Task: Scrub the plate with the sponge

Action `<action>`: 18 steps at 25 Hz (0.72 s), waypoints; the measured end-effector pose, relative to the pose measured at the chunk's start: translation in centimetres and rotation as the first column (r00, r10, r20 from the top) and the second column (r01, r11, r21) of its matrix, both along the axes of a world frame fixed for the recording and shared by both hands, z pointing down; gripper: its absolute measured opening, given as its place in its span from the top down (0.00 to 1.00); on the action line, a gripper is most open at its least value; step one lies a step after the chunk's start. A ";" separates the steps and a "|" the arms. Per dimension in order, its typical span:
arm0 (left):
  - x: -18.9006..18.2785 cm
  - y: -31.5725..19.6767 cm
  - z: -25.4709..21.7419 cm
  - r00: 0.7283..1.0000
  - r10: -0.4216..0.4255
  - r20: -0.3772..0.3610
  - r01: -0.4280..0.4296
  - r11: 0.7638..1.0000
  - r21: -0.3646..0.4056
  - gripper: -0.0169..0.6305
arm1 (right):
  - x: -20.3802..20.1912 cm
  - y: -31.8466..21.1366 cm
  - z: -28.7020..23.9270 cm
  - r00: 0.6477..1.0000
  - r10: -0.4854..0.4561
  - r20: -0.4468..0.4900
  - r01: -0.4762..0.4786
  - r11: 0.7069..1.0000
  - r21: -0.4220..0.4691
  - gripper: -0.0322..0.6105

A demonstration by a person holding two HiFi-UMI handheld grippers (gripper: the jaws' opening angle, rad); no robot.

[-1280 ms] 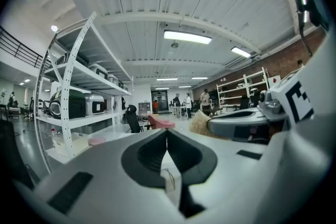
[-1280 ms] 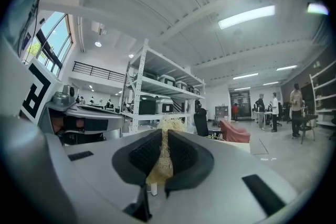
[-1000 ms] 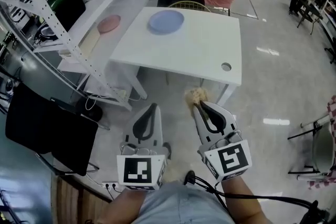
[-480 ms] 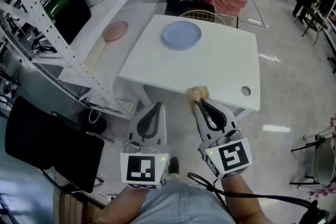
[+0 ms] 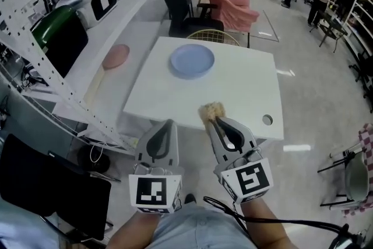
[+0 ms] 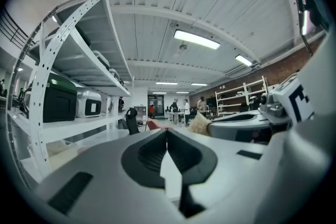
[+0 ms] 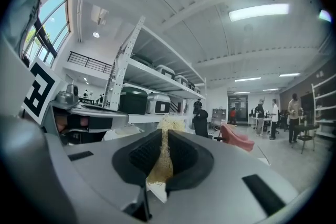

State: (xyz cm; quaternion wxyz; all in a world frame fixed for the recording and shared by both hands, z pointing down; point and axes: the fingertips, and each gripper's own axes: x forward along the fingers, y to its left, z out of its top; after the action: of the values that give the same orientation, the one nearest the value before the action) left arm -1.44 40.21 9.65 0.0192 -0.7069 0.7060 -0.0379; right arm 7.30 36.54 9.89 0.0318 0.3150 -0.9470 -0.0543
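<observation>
Sponge (image 5: 211, 111) gripped, plate (image 5: 192, 60) well apart.
Right gripper (image 7: 164, 131) clamps the sponge; left gripper (image 6: 167, 131) is closed on nothing. Only the head view shows the plate (far side of table (image 5: 245, 90)), beyond the sponge.

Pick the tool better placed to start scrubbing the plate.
Right. The right tool is shut on the sponge, its tuft pointing toward the plate on the white table. The left tool is shut with nothing between its jaws. Neither is over the plate yet.
</observation>
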 end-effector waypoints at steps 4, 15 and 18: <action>0.4 -1.4 1.2 0.999 0.035 -0.022 -0.036 0.999 -0.024 0.95 | 0.6 -1.1 0.6 0.999 0.035 -0.017 -0.035 0.999 -0.021 0.89; 0.1 -6.4 3.6 0.998 0.052 -0.016 -0.054 0.995 -0.085 0.95 | 0.5 -6.2 3.2 0.998 0.056 -0.017 -0.057 0.996 -0.075 0.89; -0.5 -8.8 4.0 0.999 0.045 -0.010 -0.046 0.994 -0.101 0.95 | 0.1 -8.7 3.6 0.999 0.051 -0.016 -0.053 0.995 -0.089 0.89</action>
State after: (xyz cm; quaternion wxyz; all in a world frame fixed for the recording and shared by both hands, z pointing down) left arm -1.90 31.40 13.60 -0.0185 -0.7230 0.6870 -0.0705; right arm 7.45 27.80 13.47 0.0536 0.3374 -0.9397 -0.0131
